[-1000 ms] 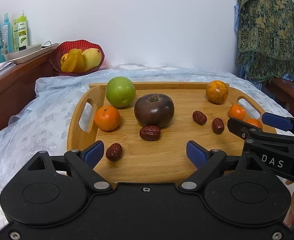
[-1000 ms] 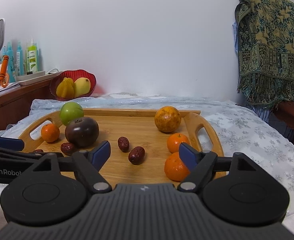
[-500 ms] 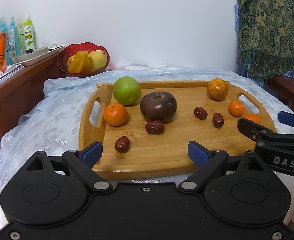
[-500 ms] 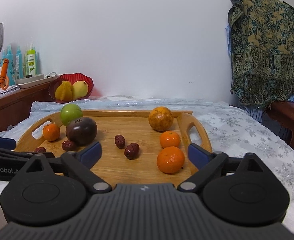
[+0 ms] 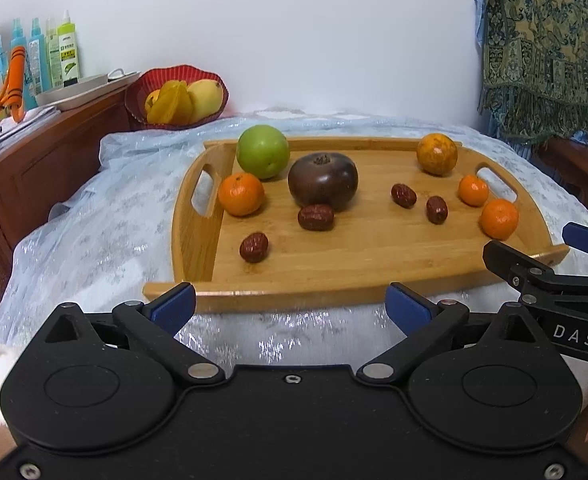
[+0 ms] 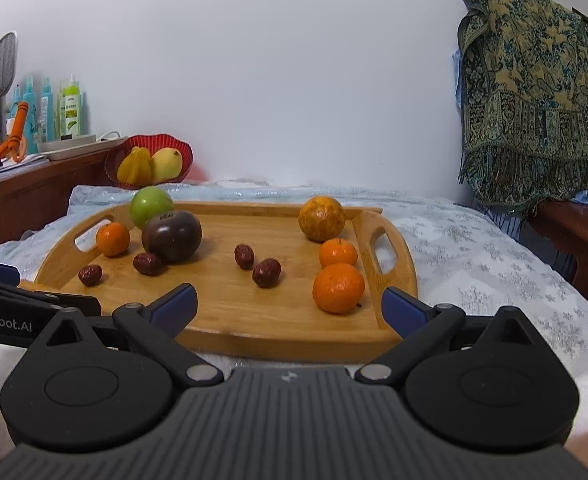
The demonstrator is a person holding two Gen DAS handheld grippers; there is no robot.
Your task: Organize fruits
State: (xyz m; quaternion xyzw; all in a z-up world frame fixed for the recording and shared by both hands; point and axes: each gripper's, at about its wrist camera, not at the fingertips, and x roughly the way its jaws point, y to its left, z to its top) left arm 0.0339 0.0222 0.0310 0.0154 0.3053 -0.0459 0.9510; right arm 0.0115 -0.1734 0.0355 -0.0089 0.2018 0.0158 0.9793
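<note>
Nearest the wooden tray [image 5: 333,276], on the pale cloth [image 5: 94,232]: left gripper [image 5: 290,306], fingers spread wide and just widened, nothing between. Right gripper [image 6: 288,306] beside it, likewise spread and empty, short of the tray's near rim. On the tray: dates [image 5: 254,247], small oranges [image 6: 338,288], a dark round fruit [image 5: 322,179], a green apple [image 5: 263,151]. Beyond the tray's far left corner: a red fruit bowl [image 5: 176,96]. Nothing blocked the fruit.
</note>
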